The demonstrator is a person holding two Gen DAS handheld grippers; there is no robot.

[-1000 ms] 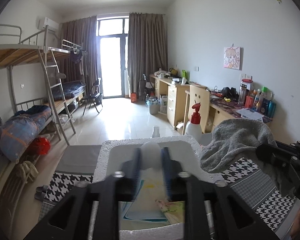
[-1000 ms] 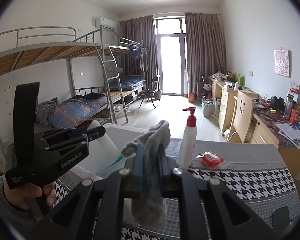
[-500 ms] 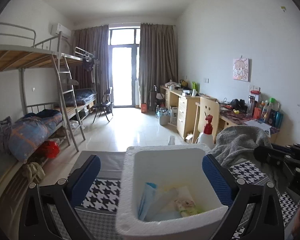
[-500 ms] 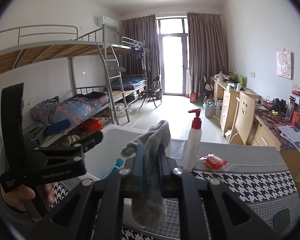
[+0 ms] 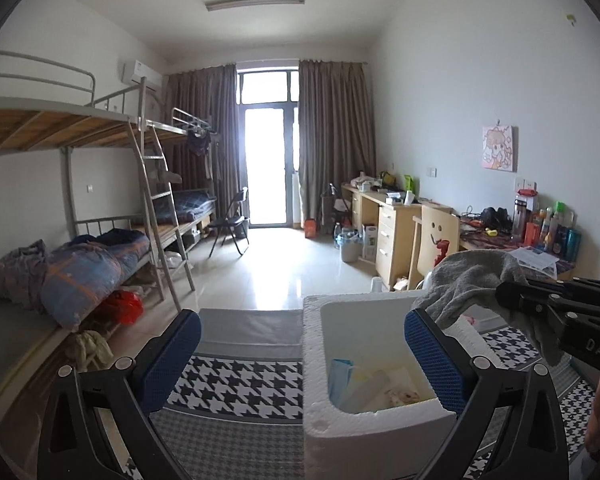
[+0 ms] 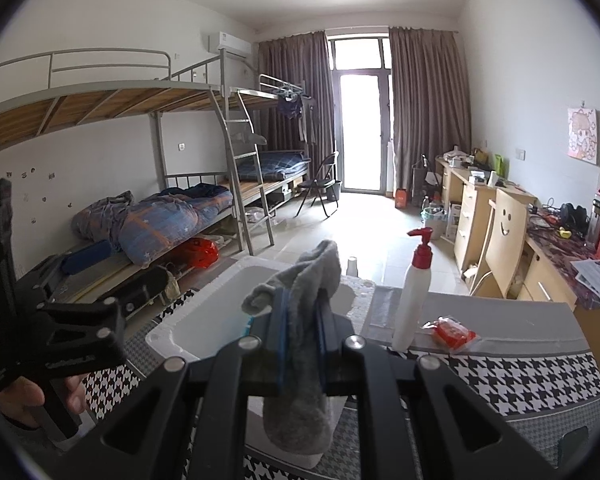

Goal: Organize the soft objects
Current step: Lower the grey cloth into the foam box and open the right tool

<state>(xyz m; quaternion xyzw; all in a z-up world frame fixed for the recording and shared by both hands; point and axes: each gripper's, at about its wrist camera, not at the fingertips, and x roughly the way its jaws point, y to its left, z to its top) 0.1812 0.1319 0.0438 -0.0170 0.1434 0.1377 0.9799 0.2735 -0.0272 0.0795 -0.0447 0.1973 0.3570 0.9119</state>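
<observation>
since a second ago the left gripper (image 5: 302,350) has released a pale item into the foam box (image 5: 374,436) and shifted left, jaws now spread wide and empty. box sits on the houndstooth table (image 6: 532,380). right gripper (image 6: 300,344) is clenched on the grey sock (image 6: 300,360), held above the box. risk: limp sock drapes over the rim on release.
</observation>
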